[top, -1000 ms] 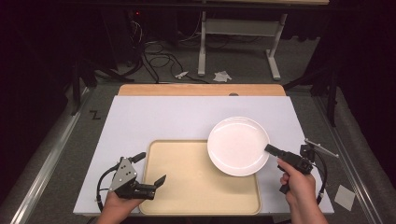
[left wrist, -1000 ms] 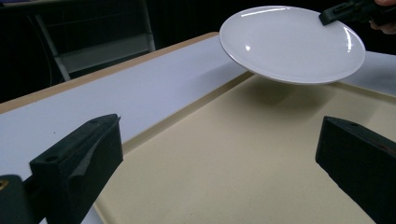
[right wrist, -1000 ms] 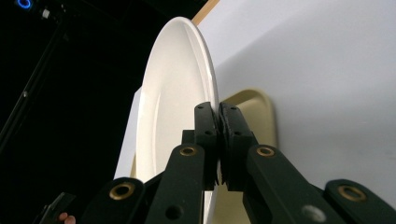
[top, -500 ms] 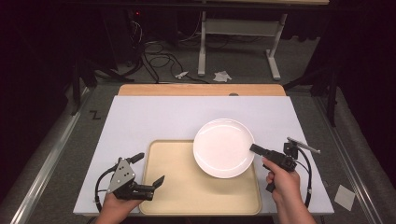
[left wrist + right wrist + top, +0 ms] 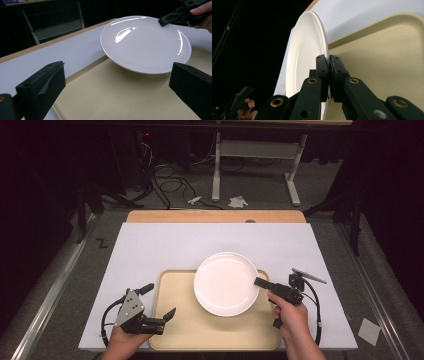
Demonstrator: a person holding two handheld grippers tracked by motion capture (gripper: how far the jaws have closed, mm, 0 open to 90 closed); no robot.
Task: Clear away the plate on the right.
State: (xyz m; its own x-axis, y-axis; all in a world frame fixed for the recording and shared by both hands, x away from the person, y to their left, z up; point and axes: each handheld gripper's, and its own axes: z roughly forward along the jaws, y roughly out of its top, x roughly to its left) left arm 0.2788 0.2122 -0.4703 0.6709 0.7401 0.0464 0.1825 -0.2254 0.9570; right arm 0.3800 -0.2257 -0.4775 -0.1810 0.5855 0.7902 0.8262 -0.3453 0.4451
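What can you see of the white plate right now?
The white plate is round, glossy and plain, ceramic by its look, with a shallow well, a raised rim and nothing on it. The right tongs pinch its right rim, jaws shut on the edge. It hangs roughly level, clear above the tan tray, overlapping the tray's far right part and the white table cover. Nothing else touches it.

Behind the table (image 5: 150, 245) there's a tangle of cables (image 5: 167, 177) on the floor, plus crumpled paper (image 5: 238, 201) by a white desk leg (image 5: 216, 175).
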